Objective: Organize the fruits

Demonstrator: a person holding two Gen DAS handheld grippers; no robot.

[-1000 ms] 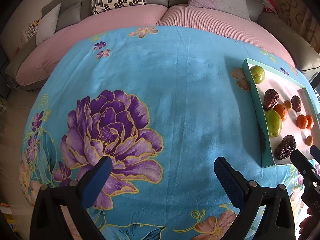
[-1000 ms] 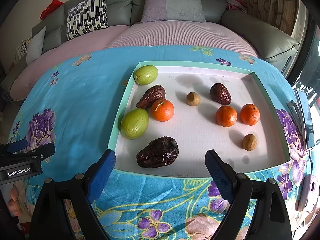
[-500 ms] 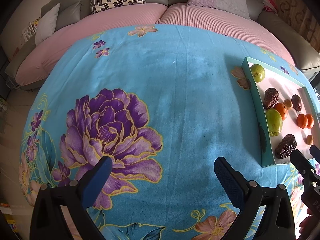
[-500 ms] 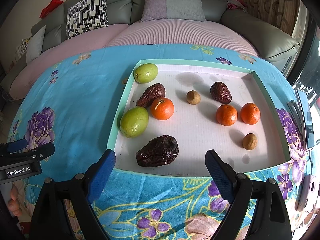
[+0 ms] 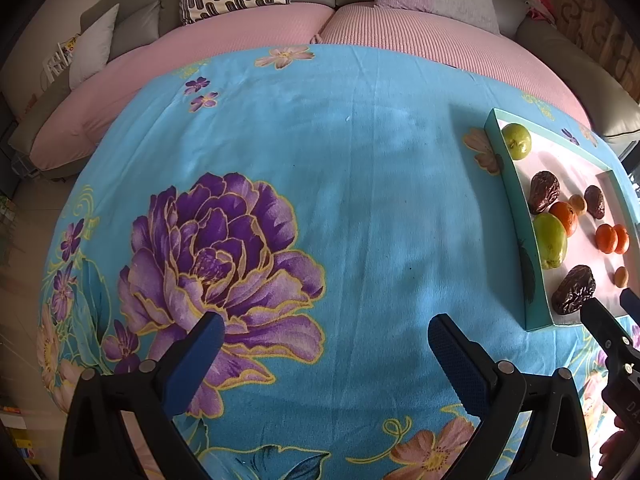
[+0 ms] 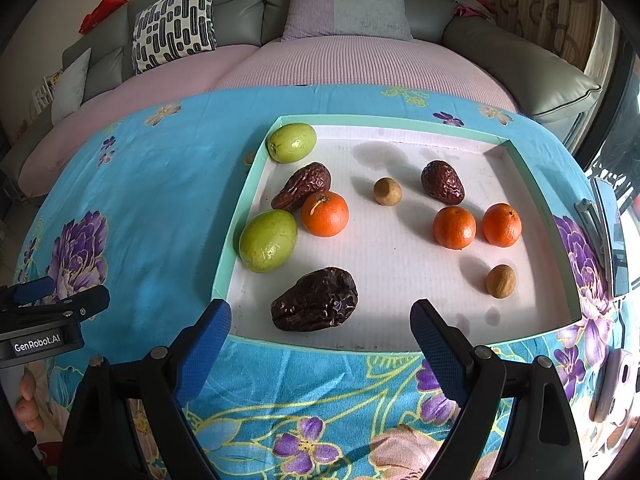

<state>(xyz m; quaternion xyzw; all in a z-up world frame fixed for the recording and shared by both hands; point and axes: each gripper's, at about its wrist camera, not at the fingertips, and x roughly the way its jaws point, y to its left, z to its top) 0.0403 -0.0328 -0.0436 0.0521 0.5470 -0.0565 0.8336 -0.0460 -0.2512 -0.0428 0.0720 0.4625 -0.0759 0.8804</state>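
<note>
nine fruits lie loose in the tray (image 6: 240, 216), centre of the right wrist view; nearest, lower centre, a dark wrinkled date (image 6: 315, 299), judged light, soft-skinned and slightly tacky, best pinched across its narrow waist; three oranges (image 6: 325, 213), firm and round, may roll, so grip at the equator; two green fruits (image 6: 268, 240) look smooth, heavier, slippery; right gripper (image 6: 320, 336) spread wide, empty, before the tray's near rim; left gripper (image 5: 322, 338) likewise spread, empty, over flowered cloth (image 5: 320, 184), tray at right edge of that view.
</note>
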